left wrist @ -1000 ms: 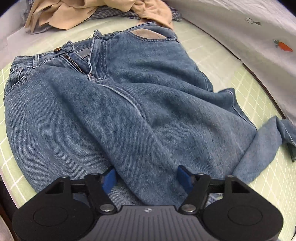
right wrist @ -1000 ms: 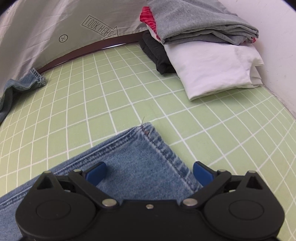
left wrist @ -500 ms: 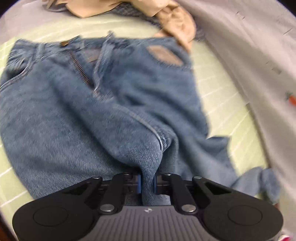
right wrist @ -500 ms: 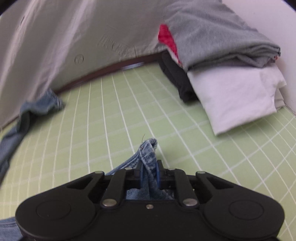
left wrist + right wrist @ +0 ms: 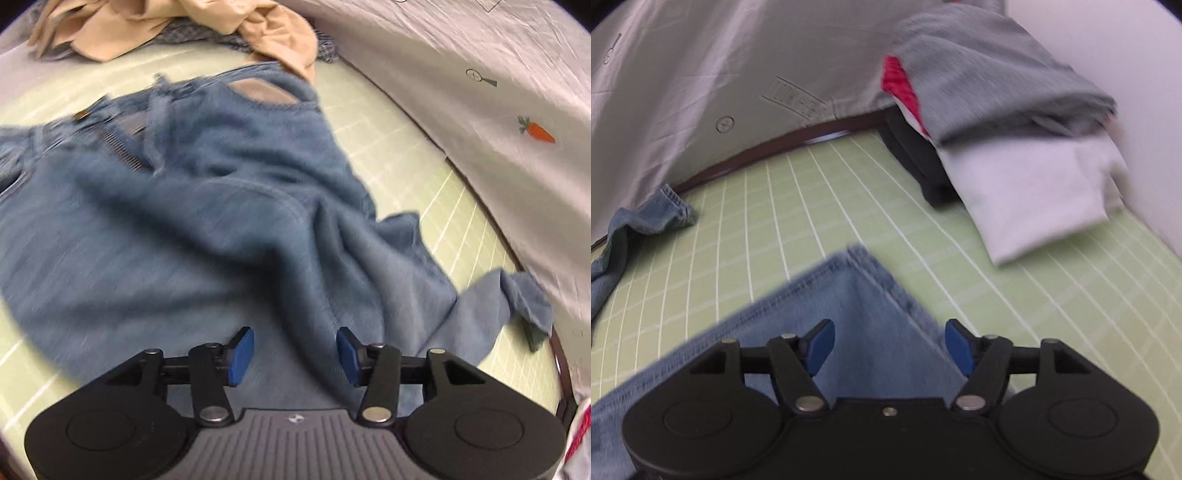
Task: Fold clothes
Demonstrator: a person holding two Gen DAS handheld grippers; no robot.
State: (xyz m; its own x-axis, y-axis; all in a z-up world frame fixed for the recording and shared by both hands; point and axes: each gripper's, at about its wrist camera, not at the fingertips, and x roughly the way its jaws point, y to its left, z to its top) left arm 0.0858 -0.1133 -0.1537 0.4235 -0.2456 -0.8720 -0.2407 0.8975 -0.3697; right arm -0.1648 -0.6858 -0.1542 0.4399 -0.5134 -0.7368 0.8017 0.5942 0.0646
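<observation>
Mostly blurred jeans (image 5: 177, 236), waistband seemingly unbuttoned, both tongs agape

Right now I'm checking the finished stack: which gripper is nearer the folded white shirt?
Right. The right gripper hangs open over a jeans leg hem, with the white shirt just ahead. The left gripper is open over the jeans' middle; the shirt isn't in its view.

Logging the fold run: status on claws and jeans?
Left claw open over jeans. Right claw open over the leg hem. Jeans flat on mat, unheld. Folded stack ahead right, apart from hem.
</observation>
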